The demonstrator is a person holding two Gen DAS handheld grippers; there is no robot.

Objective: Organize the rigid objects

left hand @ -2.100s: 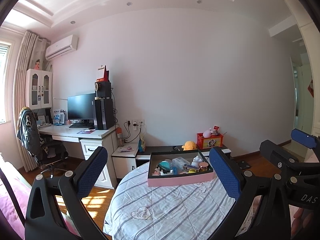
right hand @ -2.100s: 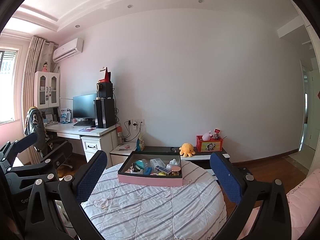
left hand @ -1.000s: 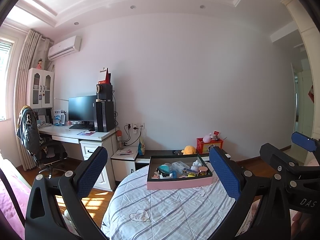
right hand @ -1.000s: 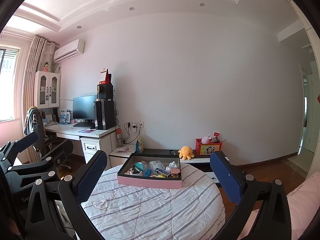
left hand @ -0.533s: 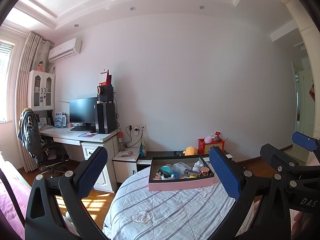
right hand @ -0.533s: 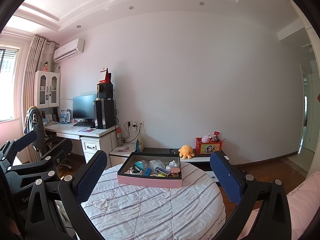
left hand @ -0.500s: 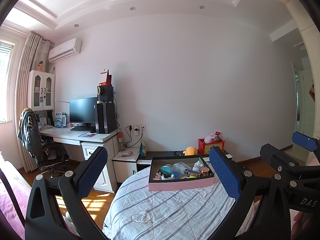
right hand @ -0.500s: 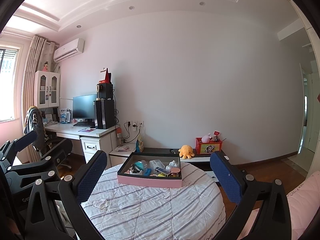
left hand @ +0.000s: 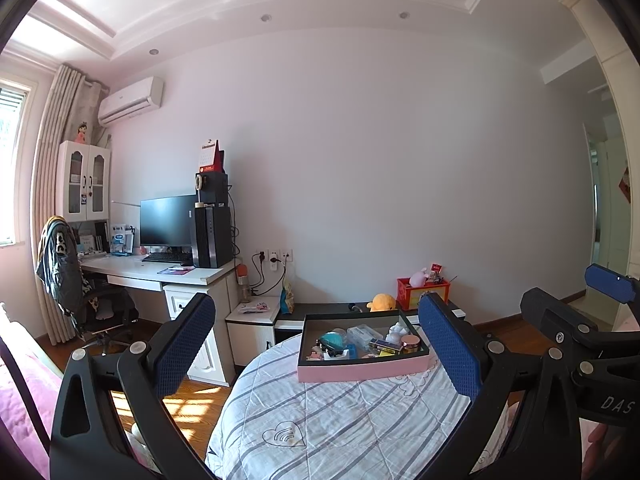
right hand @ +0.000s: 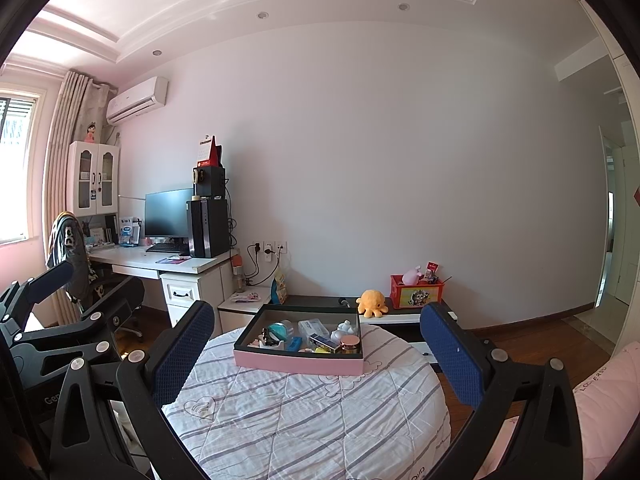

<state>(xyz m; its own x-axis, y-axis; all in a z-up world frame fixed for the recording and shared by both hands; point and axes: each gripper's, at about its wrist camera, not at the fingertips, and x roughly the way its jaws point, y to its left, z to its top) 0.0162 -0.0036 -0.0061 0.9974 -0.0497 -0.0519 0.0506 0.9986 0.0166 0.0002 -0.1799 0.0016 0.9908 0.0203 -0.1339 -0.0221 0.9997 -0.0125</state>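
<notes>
Only the right view shows the orange plush [right hand: 372,301] whole; each hand-held gripper [left hand: 320,360] [right hand: 316,360] gapes wide, empty.

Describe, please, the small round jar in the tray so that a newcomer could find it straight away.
Start at the round table with the striped quilted cover, where a shallow pink-sided tray sits at the far side. Look in the tray's near right corner: the jar stands there, short and round. Its shiny rose-gold lid sets it apart from the white figurine just behind it.
</notes>
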